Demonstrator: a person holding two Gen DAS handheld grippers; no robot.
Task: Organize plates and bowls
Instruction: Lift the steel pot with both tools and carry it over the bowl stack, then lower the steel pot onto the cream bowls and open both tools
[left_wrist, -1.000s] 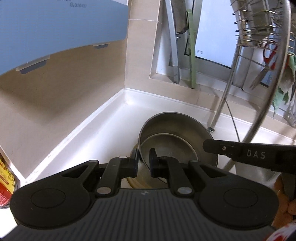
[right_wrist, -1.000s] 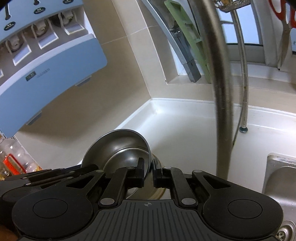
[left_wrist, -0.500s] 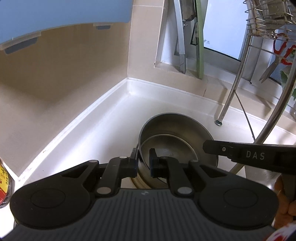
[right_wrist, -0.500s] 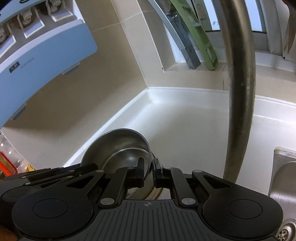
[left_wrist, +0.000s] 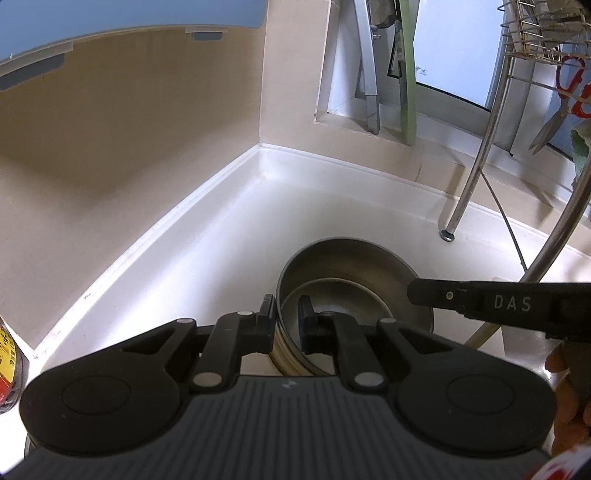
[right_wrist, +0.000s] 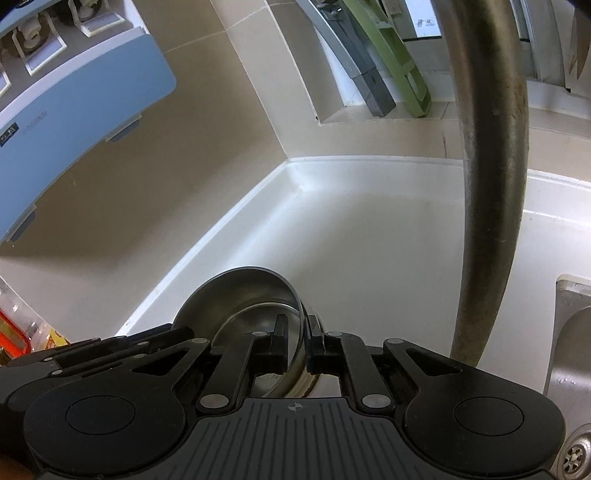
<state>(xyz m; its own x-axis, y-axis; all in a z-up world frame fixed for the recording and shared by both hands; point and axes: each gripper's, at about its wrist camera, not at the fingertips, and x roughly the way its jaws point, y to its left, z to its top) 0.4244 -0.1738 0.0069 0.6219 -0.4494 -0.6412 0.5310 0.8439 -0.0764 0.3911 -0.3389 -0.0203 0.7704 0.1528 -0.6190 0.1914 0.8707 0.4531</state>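
Observation:
A steel bowl with a smaller steel bowl nested inside sits over the white counter, stacked on a pale-rimmed dish just visible beneath. My left gripper is shut on the bowl's near left rim. My right gripper is shut on the opposite rim of the same bowl. The right gripper's black body crosses the left wrist view at the right.
The white counter runs into a tiled corner. A steel dish-rack leg and a thick curved steel tube stand on the right. A sink is at far right. A bottle is at left.
Both grippers keep their hold on the bowl's rim. The views have moved forward toward the counter corner, with the wall corner and rack leg shifting lower and nearer.

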